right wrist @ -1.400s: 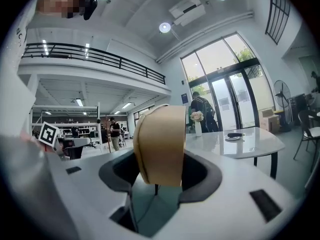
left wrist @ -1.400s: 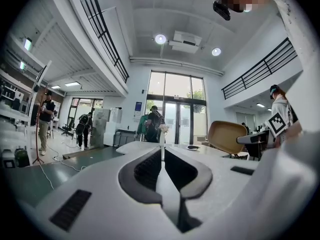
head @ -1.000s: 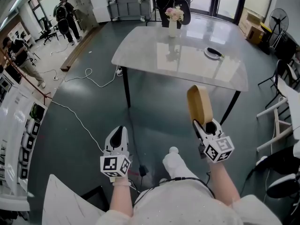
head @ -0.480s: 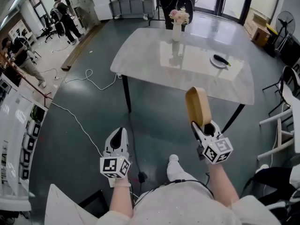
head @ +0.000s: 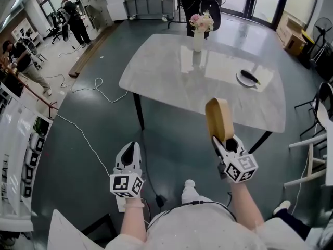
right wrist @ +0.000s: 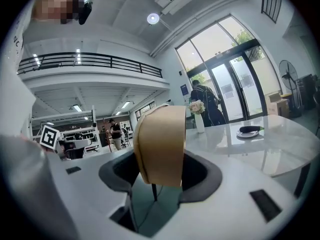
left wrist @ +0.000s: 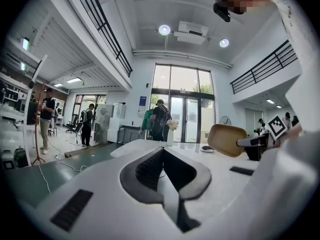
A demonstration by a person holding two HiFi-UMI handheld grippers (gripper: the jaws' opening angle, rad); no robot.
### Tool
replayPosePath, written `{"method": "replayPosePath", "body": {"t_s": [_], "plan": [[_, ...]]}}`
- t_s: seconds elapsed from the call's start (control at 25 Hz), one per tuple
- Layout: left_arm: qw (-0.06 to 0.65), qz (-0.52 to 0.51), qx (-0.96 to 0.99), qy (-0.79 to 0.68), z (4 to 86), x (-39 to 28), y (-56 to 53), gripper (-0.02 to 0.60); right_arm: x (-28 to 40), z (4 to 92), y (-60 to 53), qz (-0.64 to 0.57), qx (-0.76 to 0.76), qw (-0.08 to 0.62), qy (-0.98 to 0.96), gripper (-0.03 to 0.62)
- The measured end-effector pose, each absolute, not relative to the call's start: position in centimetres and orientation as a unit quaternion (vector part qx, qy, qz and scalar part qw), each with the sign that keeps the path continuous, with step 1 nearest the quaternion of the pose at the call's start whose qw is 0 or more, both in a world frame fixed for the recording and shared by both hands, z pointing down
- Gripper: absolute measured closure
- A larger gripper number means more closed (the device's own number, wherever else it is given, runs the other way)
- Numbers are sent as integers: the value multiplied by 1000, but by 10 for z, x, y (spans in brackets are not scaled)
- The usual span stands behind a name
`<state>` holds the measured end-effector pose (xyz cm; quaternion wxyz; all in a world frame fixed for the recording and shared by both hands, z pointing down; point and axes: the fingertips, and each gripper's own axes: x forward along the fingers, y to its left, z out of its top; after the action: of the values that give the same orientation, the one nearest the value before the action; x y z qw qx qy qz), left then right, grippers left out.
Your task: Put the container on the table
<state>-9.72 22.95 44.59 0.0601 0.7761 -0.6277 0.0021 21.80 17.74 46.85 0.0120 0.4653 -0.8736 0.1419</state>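
The right gripper [head: 224, 140] has its jaws closed on the lower edge of a tan oval container [head: 218, 118], pads pressing its two broad faces, so the container stands up on its edge above the jaws, its narrow side towards the person. It is held in the air on the near side of the white marble-look table [head: 166, 79]; in the head view its top overlaps the table's near edge, and it rests on nothing there. The left gripper [head: 130, 149] is held well short of the table's near-left corner, over the dark floor, its two jaws brought together with nothing between them. On the table's far side stands a white vase of pink flowers [head: 199, 33], and towards the table's right end lies a small white plate [head: 247, 78] with a dark object on it, too small to tell what. A white cable [head: 96, 87] trails over the floor left of the table, and a person in dark clothes [head: 200, 1] stands just beyond the table's far edge, behind the vase
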Motion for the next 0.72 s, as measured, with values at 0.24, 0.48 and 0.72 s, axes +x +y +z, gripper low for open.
{"method": "replayPosePath", "body": {"t_s": [0.24,0.48,0.72], "plan": [[55,7,772,-634,440,-86,196,577,230,472,143,154,459,9,-875,365],[51,6,770,-636,445,-72,171,577,244,479,116,154,457,2,-876,365],[42,4,772,-634,436,-65,154,577,253,476,100,158,460,-4,-874,365]]}}
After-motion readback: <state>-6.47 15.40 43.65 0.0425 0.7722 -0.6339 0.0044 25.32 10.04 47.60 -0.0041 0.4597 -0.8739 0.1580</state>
